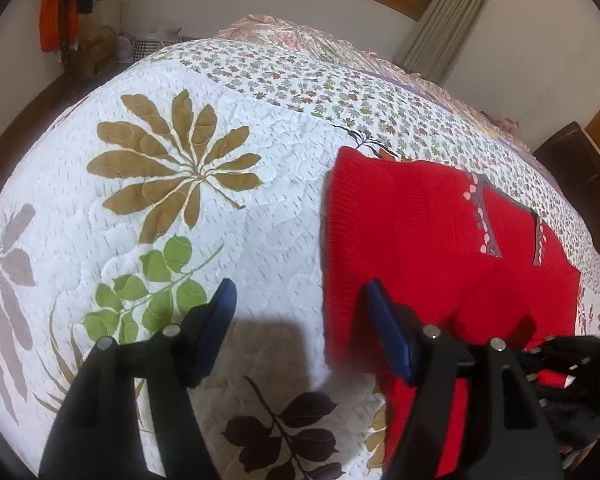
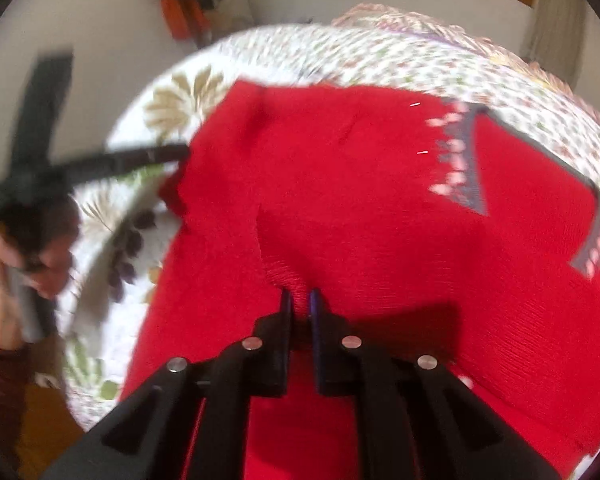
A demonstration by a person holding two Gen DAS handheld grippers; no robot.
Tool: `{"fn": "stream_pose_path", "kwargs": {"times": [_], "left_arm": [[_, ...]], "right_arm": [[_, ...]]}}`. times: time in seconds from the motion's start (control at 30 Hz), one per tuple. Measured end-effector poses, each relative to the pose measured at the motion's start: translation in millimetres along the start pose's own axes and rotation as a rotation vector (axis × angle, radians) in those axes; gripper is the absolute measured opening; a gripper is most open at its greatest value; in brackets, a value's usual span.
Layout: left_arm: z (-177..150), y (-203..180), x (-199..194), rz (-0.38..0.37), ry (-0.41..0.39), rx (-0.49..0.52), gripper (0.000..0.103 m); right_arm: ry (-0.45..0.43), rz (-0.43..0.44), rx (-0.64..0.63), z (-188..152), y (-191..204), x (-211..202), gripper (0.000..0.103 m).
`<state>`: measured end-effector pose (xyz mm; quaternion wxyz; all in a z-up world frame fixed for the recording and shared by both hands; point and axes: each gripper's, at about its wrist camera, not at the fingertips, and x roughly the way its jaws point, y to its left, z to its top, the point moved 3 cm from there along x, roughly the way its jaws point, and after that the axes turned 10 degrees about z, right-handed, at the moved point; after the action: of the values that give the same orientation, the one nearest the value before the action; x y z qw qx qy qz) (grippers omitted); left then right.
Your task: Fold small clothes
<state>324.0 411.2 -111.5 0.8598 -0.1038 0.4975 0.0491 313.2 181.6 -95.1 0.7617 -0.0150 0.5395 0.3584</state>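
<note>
A small red knitted sweater (image 1: 412,224) with a grey and pink patterned neckline lies flat on the quilted bedspread (image 1: 172,208). My left gripper (image 1: 300,286) is open just above the quilt at the sweater's left hem; its right finger overlaps the red edge and nothing is between the fingers. In the right wrist view the sweater (image 2: 360,168) fills the middle. My right gripper (image 2: 300,295) is shut on a pinch of the red knit where a sleeve (image 2: 340,240) is folded over the body. The right wrist view is blurred.
The bed carries a white cover with large leaf prints and a small-flower band (image 1: 340,88) at the far side. A person's hand (image 2: 8,264) holds the other gripper at the left. A wall, a curtain (image 1: 444,16) and hanging clothes (image 1: 60,12) lie behind.
</note>
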Motion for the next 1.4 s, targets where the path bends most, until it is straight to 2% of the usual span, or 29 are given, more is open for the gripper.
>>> {"fn": "stream_pose_path", "kwargs": {"times": [0.1, 0.23, 0.33, 0.47, 0.53, 0.63, 0.77, 0.83, 0.87, 0.9, 1.0, 1.1, 1.23, 1.3, 1.4], "left_arm": [[0, -12, -3, 0.007, -0.013, 0.031, 0.067], [-1, -25, -3, 0.013, -0.019, 0.060, 0.067], [-3, -32, -2, 0.022, -0.018, 0.072, 0.067], [-5, -39, 0, 0.027, -0.012, 0.082, 0.068], [-5, -41, 0, 0.027, -0.009, 0.084, 0.068], [-7, -42, -2, 0.038, -0.013, 0.094, 0.069], [-7, -40, -3, 0.057, -0.018, 0.104, 0.069], [-7, -38, -3, 0.056, -0.011, 0.096, 0.069], [-8, -38, -3, 0.056, -0.009, 0.093, 0.069], [-8, -38, -3, 0.056, -0.007, 0.093, 0.069], [-9, -39, -5, 0.066, -0.016, 0.105, 0.069], [-7, -40, -7, 0.069, -0.026, 0.105, 0.070], [-4, -45, -7, 0.064, -0.028, 0.098, 0.070], [-4, -52, -4, 0.075, -0.032, 0.116, 0.070], [-4, -64, 4, 0.090, -0.027, 0.142, 0.070]], "right_arm": [[-0.054, 0.085, 0.094, -4, -26, -31, 0.008], [-0.151, 0.011, 0.191, -17, -77, -72, 0.008], [-0.183, -0.032, 0.281, -34, -122, -88, 0.009], [-0.160, -0.020, 0.378, -60, -161, -88, 0.027], [-0.175, 0.019, 0.394, -66, -167, -86, 0.029], [-0.214, 0.101, 0.424, -67, -170, -91, 0.045], [-0.206, 0.078, 0.424, -57, -171, -81, 0.047], [-0.204, 0.066, 0.425, -51, -172, -77, 0.034], [-0.205, 0.048, 0.418, -48, -174, -75, 0.017], [-0.205, 0.034, 0.408, -46, -174, -76, 0.005], [-0.238, 0.035, 0.393, -46, -174, -90, 0.004], [-0.312, 0.029, 0.378, -46, -176, -121, 0.004], [-0.399, -0.037, 0.377, -51, -187, -163, 0.004], [-0.404, -0.048, 0.397, -58, -195, -171, 0.004], [-0.359, -0.091, 0.406, -69, -206, -163, 0.004]]}}
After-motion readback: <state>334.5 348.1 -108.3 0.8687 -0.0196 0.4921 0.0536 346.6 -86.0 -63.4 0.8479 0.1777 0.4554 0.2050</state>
